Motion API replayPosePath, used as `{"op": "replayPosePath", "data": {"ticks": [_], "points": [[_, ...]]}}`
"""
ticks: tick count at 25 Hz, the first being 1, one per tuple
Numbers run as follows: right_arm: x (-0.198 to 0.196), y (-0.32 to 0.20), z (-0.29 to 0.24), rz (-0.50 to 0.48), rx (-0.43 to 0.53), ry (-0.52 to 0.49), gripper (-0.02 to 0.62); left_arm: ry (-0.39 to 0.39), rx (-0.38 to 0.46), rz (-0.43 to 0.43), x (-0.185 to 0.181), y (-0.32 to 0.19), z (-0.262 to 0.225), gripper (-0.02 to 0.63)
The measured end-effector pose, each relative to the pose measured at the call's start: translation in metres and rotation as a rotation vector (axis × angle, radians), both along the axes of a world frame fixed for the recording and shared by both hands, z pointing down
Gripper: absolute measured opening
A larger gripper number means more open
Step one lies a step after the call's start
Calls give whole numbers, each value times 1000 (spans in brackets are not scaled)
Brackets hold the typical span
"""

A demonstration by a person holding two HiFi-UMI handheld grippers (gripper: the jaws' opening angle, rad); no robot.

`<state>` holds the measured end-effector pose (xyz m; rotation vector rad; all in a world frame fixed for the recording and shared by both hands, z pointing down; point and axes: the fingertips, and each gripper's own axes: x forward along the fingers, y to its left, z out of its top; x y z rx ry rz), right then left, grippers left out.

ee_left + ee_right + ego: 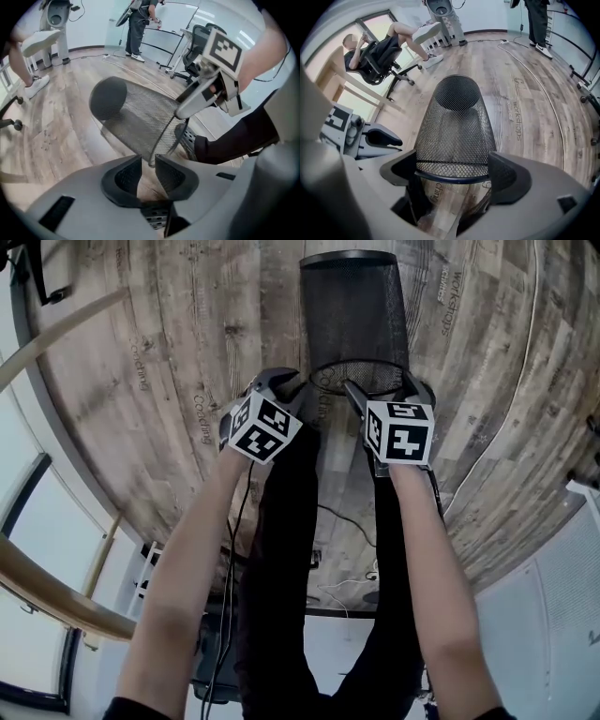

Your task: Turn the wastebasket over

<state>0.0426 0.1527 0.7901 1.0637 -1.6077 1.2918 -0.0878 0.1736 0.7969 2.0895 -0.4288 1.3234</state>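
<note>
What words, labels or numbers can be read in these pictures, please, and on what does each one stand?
"workstops": printed on the grey-brown wood-plank floor, right of the black wire-mesh wastebasket.
"Coaching": printed on the floor, left of the wastebasket in the head view.
"ching": the end of a floor word, seen through the wastebasket's open rim in the right gripper view.
Small print beside "workstops": too blurred to read.
</note>
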Motion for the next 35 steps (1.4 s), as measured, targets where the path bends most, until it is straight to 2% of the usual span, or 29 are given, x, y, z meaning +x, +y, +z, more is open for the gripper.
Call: {"op": "replayPosePath", "data": {"ticks": [3,6,9,13,17,22,25,28,31,35], "points": [[0,3,-2,2,5,4,443,-22,30,-32,-23,-34,-4,100],[-1,4,-3,1,10,13,443,-22,96,17,-30,-84,-8,120],[-2,3,-3,1,11,16,443,15,149,78,-19,-139,-14,173],[-5,4,-4,3,7,16,443,78,176,130,10,-195,-24,244],[-5,3,-5,5,15,23,446,136,148,172,52,-218,-27,343],[-8,1,-6,-5,1,19,446,145,104,254,91,-218,-10,388],[-6,-2,-5,-4,1,5,446,159,26,276,104,-219,6,406],[1,-2,-3,-8,0,-13,448,205,-63,240,110,-219,9,404],[3,2,-3,-11,-21,-26,448,236,-72,225,112,-215,9,403],[3,1,-3,-11,-29,-31,449,216,-72,256,112,-216,8,399]]}}
